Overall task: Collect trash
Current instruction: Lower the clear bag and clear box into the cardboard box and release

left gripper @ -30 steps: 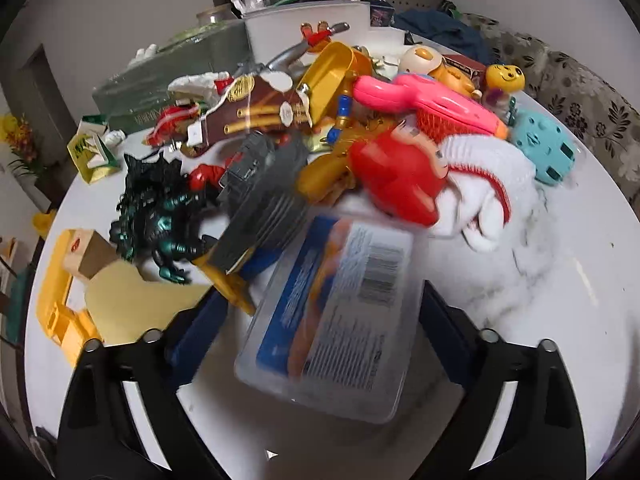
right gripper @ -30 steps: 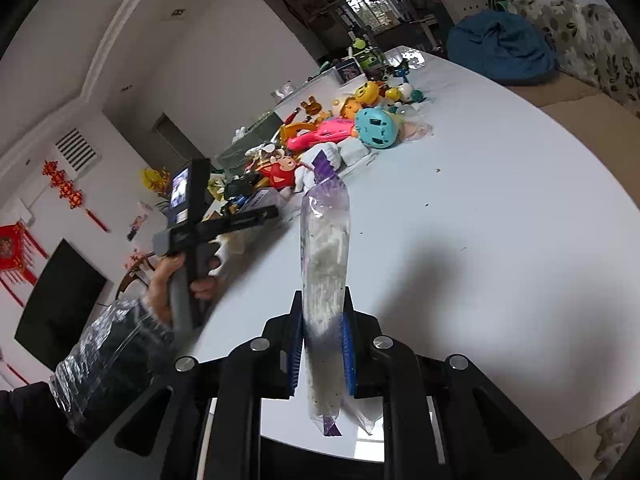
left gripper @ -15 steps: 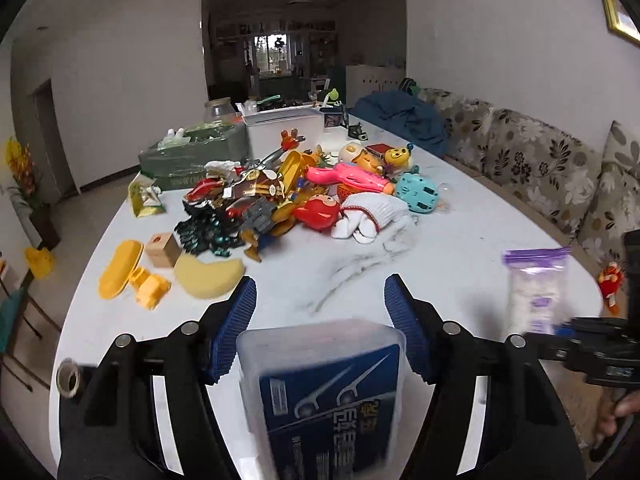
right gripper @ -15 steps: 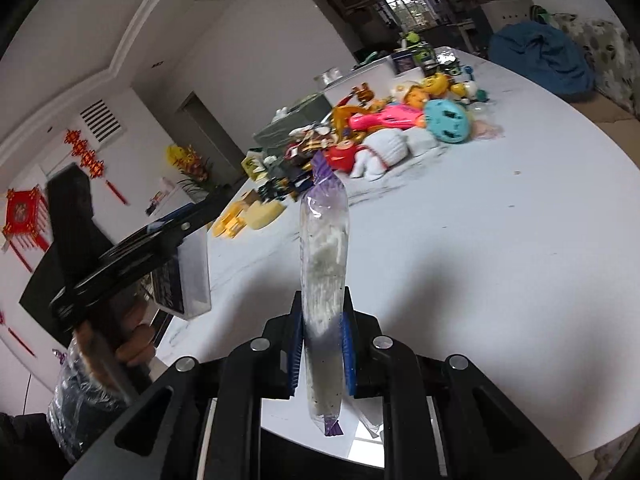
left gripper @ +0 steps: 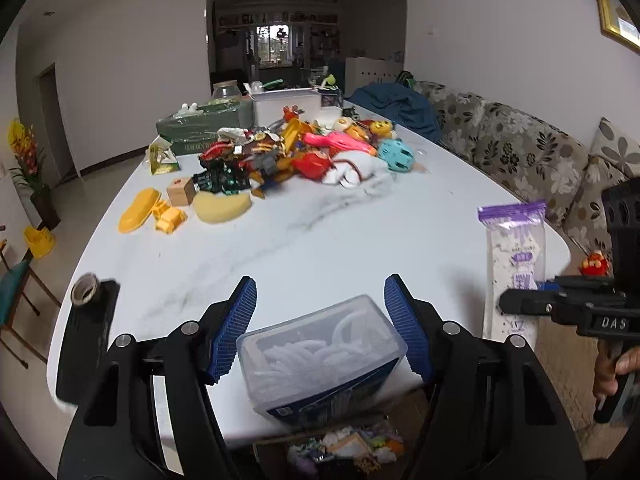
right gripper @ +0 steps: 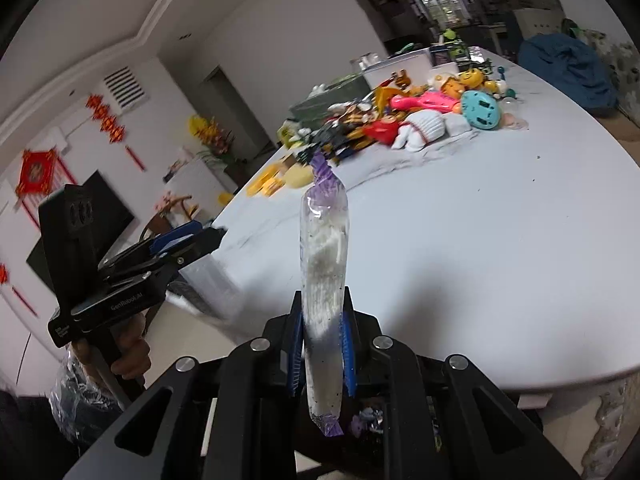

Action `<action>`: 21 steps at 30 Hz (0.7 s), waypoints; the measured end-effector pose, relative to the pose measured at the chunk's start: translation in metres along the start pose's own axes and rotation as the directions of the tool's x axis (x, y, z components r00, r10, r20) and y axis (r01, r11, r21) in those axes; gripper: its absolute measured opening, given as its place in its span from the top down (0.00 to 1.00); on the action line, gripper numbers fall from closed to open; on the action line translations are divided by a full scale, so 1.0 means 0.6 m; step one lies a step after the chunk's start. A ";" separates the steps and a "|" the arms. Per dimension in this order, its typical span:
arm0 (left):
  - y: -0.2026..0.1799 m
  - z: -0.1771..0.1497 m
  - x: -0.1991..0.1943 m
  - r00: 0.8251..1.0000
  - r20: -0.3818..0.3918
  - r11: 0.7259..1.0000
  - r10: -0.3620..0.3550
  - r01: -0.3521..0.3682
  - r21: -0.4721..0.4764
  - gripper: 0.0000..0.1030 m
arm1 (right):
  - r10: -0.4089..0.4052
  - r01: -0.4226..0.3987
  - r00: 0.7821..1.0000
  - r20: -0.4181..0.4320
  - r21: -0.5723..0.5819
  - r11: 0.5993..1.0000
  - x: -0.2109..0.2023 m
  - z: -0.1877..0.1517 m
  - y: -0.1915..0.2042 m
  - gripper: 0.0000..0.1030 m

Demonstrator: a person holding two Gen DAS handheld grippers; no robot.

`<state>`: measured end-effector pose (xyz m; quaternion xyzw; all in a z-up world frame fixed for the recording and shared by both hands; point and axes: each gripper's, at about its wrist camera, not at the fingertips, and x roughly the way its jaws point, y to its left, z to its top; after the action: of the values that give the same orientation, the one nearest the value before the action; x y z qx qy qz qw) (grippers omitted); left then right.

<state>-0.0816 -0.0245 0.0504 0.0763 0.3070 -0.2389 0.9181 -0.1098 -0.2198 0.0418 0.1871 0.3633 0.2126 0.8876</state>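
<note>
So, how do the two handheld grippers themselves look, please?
Both are matte black plastic with silver screws and blue ribbed pads on the jaws. The left gripper body carries white "GenRobot.AI" lettering; the right gripper shows "DAS". The person's left sleeve is dark and shiny.

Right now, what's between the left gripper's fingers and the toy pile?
Only bare white marble tabletop lies between the left gripper, its fingers apart around the clear plastic floss-pick box, and the colourful toy pile, per left wrist view.

Toy pile [left gripper: 304,156] mid-table [left gripper: 320,240]; floral sofa [left gripper: 520,140] beside.
</note>
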 end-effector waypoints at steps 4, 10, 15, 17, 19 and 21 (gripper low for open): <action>-0.026 -0.049 -0.047 1.000 -0.012 0.999 -0.016 0.017 0.043 0.37 | 0.039 -0.042 0.997 -0.064 -0.057 0.998 -0.024 -0.039 0.032 0.84; -0.059 -0.142 -0.066 0.995 -0.087 0.992 -0.044 0.054 0.113 0.37 | 0.019 -0.061 0.967 -0.255 -0.155 0.986 0.006 -0.123 0.057 0.84; -0.068 -0.264 0.030 0.966 -0.258 0.973 -0.034 0.091 0.211 0.19 | -0.094 -0.008 0.882 -0.462 -0.214 0.977 0.130 -0.218 0.011 0.21; -0.058 -0.298 0.063 0.949 -0.315 0.976 -0.024 0.090 0.197 0.19 | -0.143 0.004 0.855 -0.498 -0.270 0.963 0.147 -0.233 0.007 0.39; -0.033 -0.307 0.070 0.933 -0.355 0.989 -0.063 0.106 0.105 0.19 | -0.137 -0.010 0.868 -0.477 -0.293 0.956 0.129 -0.223 0.015 0.39; -0.015 -0.286 0.049 0.949 -0.309 0.992 -0.067 0.096 0.079 0.19 | -0.079 -0.048 0.904 -0.419 -0.284 0.958 0.091 -0.178 0.030 0.37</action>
<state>-0.1559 0.0054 -0.1041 0.1421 0.4367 -0.2760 0.8443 -0.1564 -0.1578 -0.0514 0.0020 0.5151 0.2917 0.8059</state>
